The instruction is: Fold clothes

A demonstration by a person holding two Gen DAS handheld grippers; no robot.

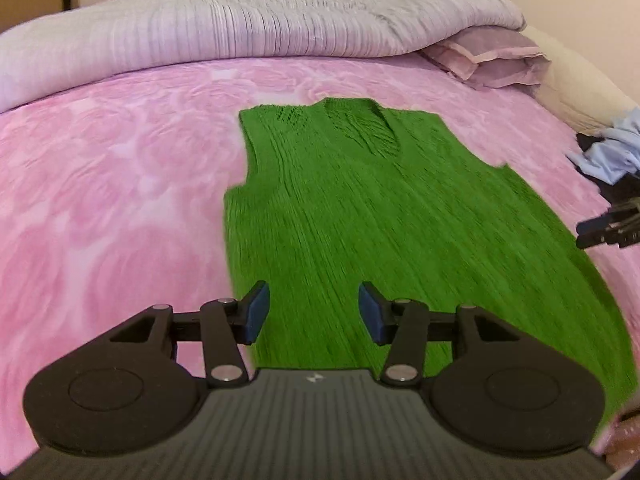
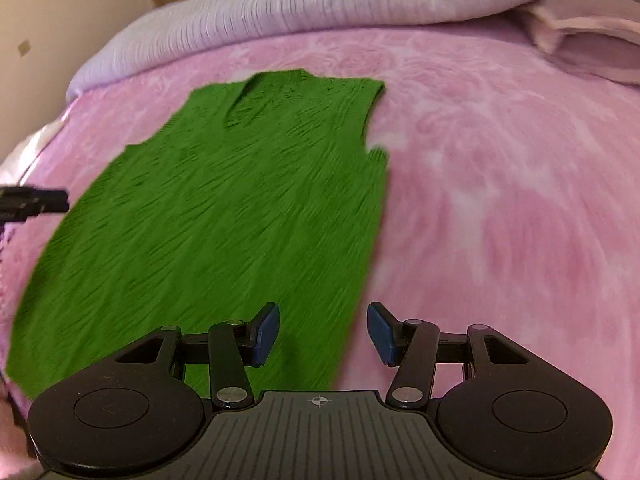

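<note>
Left wrist view: the left gripper (image 1: 313, 312) hangs over the hem end of the green knit vest (image 1: 360, 220), fingers apart and clamped on nothing; the vest lies flat and unfolded on the pink bedspread (image 1: 100, 200), neck end toward the rolled grey duvet (image 1: 240, 28). Risk: the loose ribbed knit could stretch or bunch if only one layer is pinched at the hem; a grip that also takes in bedspread would drag the cover along with the vest. The right gripper's tip (image 1: 608, 228) shows at the vest's right edge; a pile of blue and dark clothing (image 1: 608, 156) lies beyond that edge.

Right wrist view: the right gripper (image 2: 323, 332) straddles the vest's (image 2: 220, 220) right hem corner, fingers apart, nothing held; uneven lifting by the two grippers would probably skew any fold. Appearance: sleeveless, V-necked, vertically ribbed, bright green; motion blur hides finer wrinkles.
</note>
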